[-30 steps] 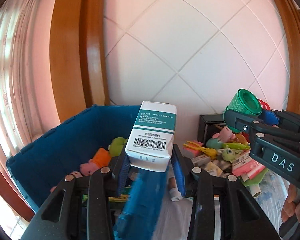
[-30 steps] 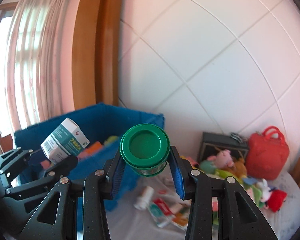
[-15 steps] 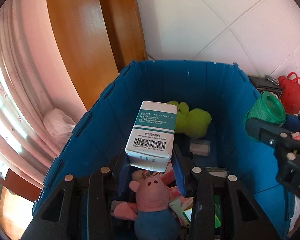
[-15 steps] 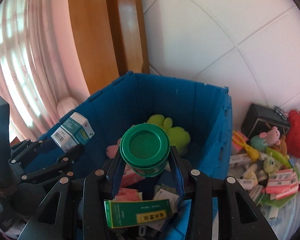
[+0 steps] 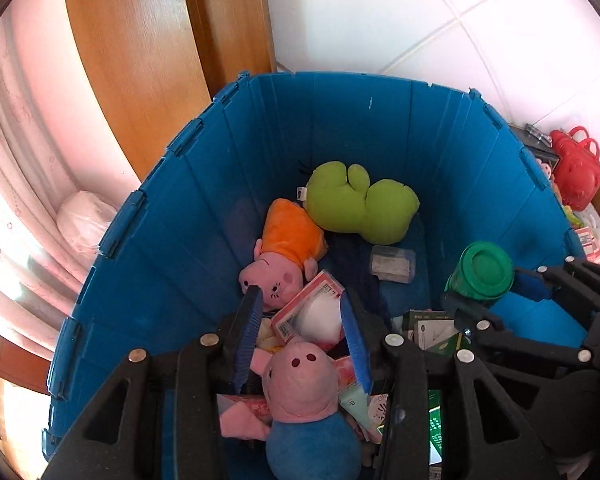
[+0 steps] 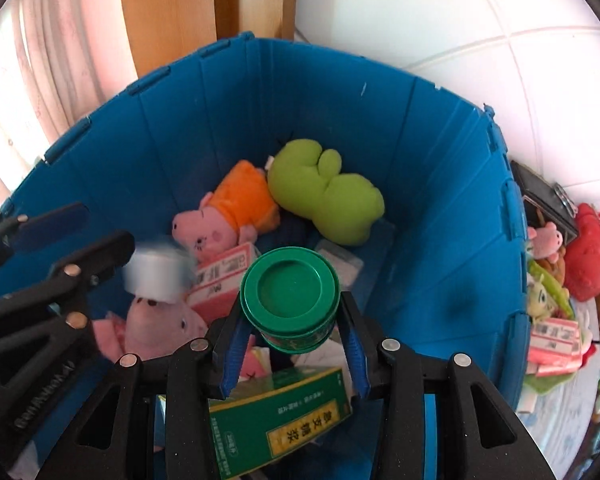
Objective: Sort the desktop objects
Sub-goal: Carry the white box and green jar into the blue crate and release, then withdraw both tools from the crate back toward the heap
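Both grippers hang over the blue bin [image 5: 340,128]. My left gripper [image 5: 300,312] is open and empty, above a pink pig plush [image 5: 300,384]. In the right wrist view the white and teal medicine box [image 6: 156,276] is a blur just off the left gripper [image 6: 72,232], falling into the bin [image 6: 440,184]. My right gripper [image 6: 290,320] is shut on a green-lidded jar [image 6: 290,292], held above the bin's contents; the jar also shows in the left wrist view [image 5: 482,274].
The bin holds a green plush [image 5: 356,204], an orange-dressed pig plush [image 5: 284,252], a red and white box [image 5: 312,312] and a green box [image 6: 284,428]. To the right of the bin lie a red bag [image 6: 592,256], toys and packets.
Both grippers moved over and down into the bin. The left gripper opened and let go of the medicine box, which is dropping. The right gripper still holds the green jar.
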`<state>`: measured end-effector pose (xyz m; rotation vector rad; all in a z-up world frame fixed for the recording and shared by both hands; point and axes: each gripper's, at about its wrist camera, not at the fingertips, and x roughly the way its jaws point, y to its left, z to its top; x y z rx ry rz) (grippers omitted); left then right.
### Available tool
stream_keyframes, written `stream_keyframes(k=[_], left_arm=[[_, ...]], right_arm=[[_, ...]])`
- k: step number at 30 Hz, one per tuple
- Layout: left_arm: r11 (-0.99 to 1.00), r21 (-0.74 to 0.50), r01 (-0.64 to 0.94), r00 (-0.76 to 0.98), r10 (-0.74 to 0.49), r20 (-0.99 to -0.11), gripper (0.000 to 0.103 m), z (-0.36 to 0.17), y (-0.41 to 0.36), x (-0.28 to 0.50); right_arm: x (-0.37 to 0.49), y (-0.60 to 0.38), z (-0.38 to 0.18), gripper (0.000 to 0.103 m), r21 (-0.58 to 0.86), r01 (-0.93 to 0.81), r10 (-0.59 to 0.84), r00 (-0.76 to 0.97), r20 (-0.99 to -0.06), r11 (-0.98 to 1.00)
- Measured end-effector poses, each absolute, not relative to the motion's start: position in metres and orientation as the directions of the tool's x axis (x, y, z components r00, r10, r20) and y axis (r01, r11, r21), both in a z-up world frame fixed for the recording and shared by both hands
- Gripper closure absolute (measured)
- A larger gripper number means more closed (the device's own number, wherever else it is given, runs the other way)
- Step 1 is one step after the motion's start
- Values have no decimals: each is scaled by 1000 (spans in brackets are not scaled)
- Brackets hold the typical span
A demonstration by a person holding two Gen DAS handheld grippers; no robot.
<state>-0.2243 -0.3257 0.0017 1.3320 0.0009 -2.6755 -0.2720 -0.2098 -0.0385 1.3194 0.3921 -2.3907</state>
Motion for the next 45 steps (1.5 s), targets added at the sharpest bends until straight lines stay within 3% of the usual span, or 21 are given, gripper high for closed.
stream_keyframes(k=[5,7,9,18,29,34,36,45], left_arm=[[-987,46,153,-597,-130,-792,63,5,-329,-220],[-986,44,160,-603,-133,-787,63,8,-329,-216],[-986,38,162,-611,-130,-781,63,10,-328,-211],[-980,0,198,-664,-134,-735,63,23,-331,-185],[-973,-118,200,-834,-106,-542,62,61,-314,-112],[-974,-151,166,-887,-81,-455,40,72,-280,-88],[-979,-143,145,-902,-72,-425,36,76,-258,-82],[-990,-133,43,-948,2,-319,35,78,-126,-80]], right_arm=[[-272,-214,-38,59,-79,458,-178,-490,-853,-886],[-269,-214,-36,45,-100,451,-163,-509,-845,-887],[-266,-215,-34,22,-118,447,-157,-530,-833,-887],[-237,-212,-6,3,-198,421,-137,-643,-753,-885],[-176,-167,39,0,-243,393,-198,-798,-569,-887],[-158,-102,53,0,-131,373,-259,-818,-513,-919],[-155,-71,54,0,-107,342,-248,-832,-496,-933],[-152,96,32,0,-33,189,-149,-861,-486,-982]])
